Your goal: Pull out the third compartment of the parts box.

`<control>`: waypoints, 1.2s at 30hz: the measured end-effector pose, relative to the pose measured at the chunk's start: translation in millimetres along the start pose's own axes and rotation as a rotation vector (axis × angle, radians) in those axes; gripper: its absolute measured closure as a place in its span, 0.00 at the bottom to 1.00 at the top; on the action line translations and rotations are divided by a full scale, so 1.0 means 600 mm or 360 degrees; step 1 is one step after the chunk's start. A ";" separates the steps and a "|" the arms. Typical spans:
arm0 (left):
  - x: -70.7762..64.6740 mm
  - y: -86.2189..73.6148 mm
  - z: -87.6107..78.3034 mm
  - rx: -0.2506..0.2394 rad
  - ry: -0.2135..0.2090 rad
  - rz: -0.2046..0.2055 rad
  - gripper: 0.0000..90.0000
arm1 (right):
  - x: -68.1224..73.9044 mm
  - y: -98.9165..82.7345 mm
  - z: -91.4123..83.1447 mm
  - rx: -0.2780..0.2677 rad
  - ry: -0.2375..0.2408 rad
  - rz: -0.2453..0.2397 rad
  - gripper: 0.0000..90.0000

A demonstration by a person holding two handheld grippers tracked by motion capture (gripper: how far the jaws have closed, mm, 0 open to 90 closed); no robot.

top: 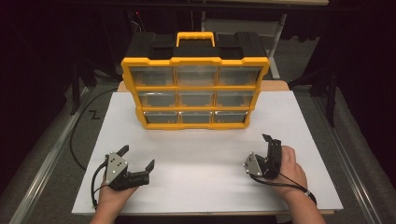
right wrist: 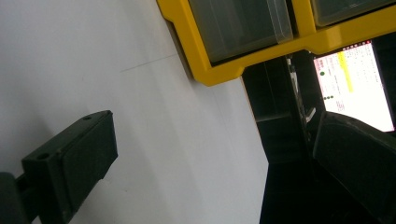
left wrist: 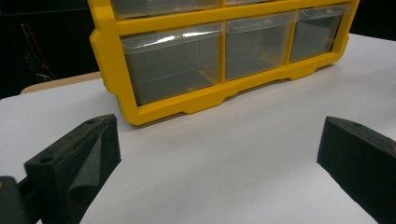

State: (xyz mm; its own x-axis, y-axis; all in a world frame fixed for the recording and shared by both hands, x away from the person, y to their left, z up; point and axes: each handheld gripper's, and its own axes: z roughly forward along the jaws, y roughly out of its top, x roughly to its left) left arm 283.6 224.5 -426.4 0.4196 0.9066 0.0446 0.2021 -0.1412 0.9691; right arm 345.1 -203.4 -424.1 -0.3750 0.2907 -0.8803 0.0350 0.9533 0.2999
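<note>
White-topped bench (top: 196,158), yellow-and-black plastic nine-drawer organiser (top: 196,86) upper centre, left tongs (top: 138,157) lower left spread, right tongs (top: 258,150) lower right spread, both empty.

Left gripper (top: 138,156) low at near-left of the surface (top: 201,154), held in left hand (top: 112,193); jaws spread wide, nothing between them, pointing forward and right; grey plate on top. Right gripper (top: 270,139) at near-right, held in right hand (top: 289,170), rolled onto its side; jaws wide apart, empty; cable trails across the wrist.
</note>
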 end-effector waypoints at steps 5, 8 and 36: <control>0.000 0.000 0.000 0.0009 -0.0013 -0.0012 0.00 | 0.001 0.002 -0.002 0.0014 -0.0032 -0.0063 0.01; 0.000 0.001 0.000 0.0001 -0.0020 -0.0013 0.00 | 0.000 0.007 -0.004 0.0018 -0.0053 -0.0135 0.01; -0.006 0.003 -0.001 -0.0008 -0.0057 0.0010 0.00 | 0.017 0.039 -0.018 -0.0041 -0.0234 -0.0313 0.19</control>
State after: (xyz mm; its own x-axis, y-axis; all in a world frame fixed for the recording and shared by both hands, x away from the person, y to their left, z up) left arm 282.3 221.3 -424.5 0.4522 0.8909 0.0424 0.1947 -0.1450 0.9701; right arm 332.2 -178.9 -422.1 -0.2337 0.1105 -0.9660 -0.0495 0.9909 0.1253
